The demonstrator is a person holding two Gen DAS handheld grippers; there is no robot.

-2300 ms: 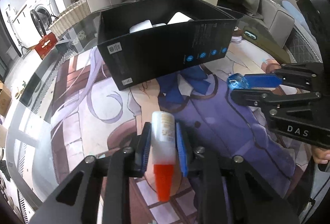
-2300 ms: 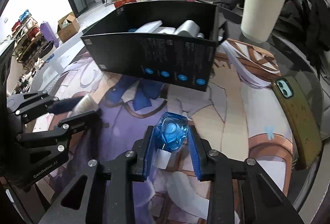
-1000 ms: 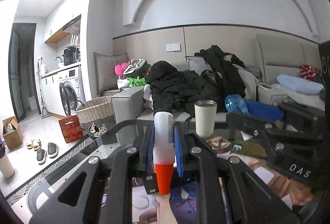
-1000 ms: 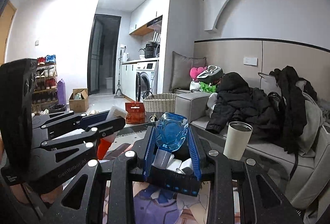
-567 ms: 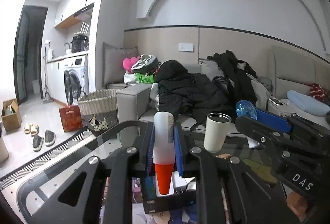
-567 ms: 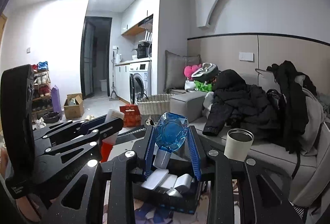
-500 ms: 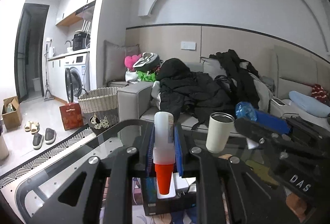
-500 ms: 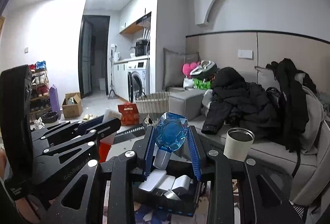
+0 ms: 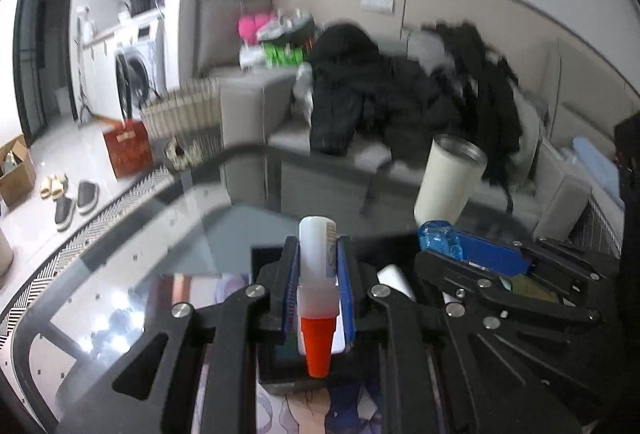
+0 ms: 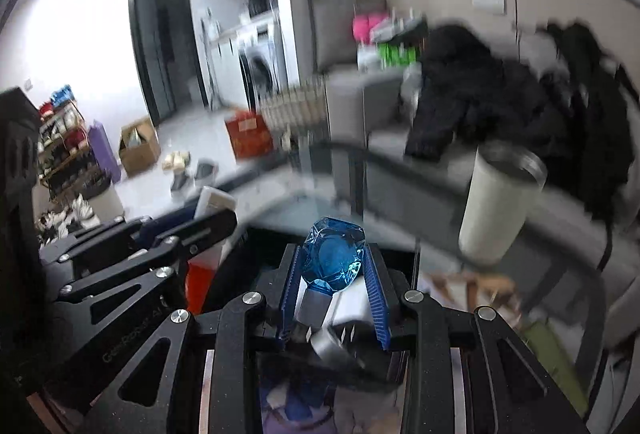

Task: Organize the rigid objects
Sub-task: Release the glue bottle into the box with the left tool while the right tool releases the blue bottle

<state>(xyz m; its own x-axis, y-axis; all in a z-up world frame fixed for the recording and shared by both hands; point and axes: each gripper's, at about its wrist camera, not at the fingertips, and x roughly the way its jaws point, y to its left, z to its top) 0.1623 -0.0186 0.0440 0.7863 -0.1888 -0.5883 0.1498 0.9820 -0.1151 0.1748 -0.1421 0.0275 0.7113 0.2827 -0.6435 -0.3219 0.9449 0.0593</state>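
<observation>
Left gripper (image 9: 318,286) is clamped on a white bottle w/ orange cap (image 9: 316,274). Blue pads press both sides of its body, just above the cap. The bottle's long axis runs along the fingers: white base points fwd, away from the camera, and the orange cone cap points back toward the camera, low in the frame. It reads as tilted down w/ the gripper, base end leading.

Right gripper (image 10: 332,294) is closed on a blue faceted bottle (image 10: 334,258). Its wide blue body sticks out past the fingertips; the pale neck/cap end sits back between the pads, toward the camera. So its long axis also runs along the fingers, blue end fwd. In the left wrist view the same gripper comes in from the right w/ the blue end showing at its tip.

Both held items hang above a black box (image 9: 280,374) on the glass table (image 9: 120,274). The box is open-topped; white and grey items (image 10: 344,314) lie inside, below the right gripper. Both frames are motion-blurred, so whether either bottle is already past the box rim is hard to call; they look just over it.

A cream tumbler (image 10: 500,202) stands on the table beyond the box, to the right, well apart from both grippers.
</observation>
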